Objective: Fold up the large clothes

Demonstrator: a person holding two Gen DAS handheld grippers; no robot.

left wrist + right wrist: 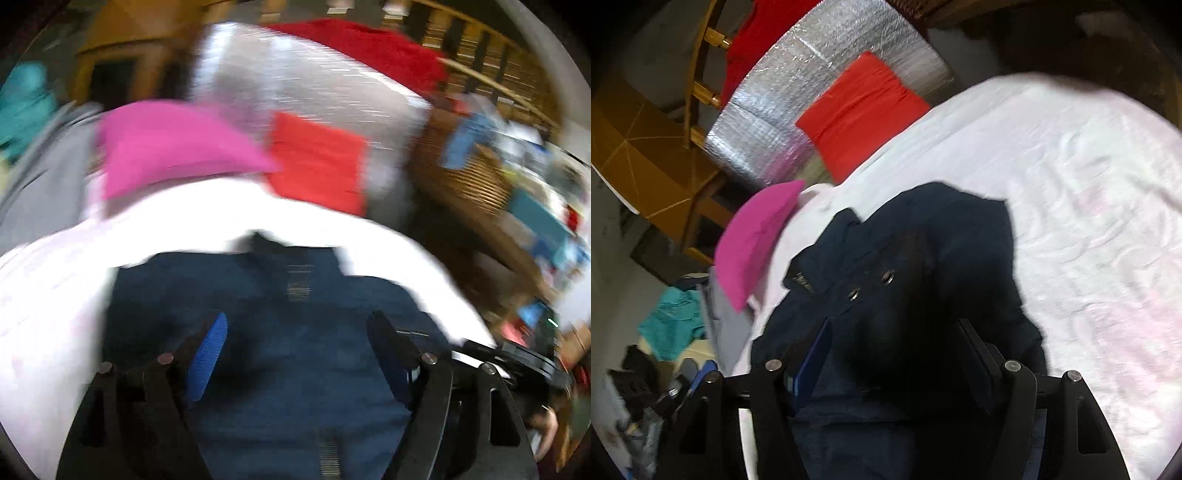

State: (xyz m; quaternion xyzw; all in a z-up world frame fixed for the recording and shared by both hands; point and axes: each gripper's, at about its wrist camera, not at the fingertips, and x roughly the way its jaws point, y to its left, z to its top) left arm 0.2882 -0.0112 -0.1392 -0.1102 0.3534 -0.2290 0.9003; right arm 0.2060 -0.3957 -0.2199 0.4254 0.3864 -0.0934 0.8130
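Navy garment [295,332] lies on white sheet [55,295], spread under both tools. Left gripper [299,354] open over it, pink cloth [166,147] ahead-left; right gripper [894,354] open, fabric bunched betw fingers, eyelets just ahead

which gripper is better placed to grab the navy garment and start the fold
Right, tentatively. The right gripper is open directly over bunched folds of the navy garment beside its snap buttons, in a sharp view. The left gripper is also open above the garment, but its view is motion-blurred and shows only flat cloth.
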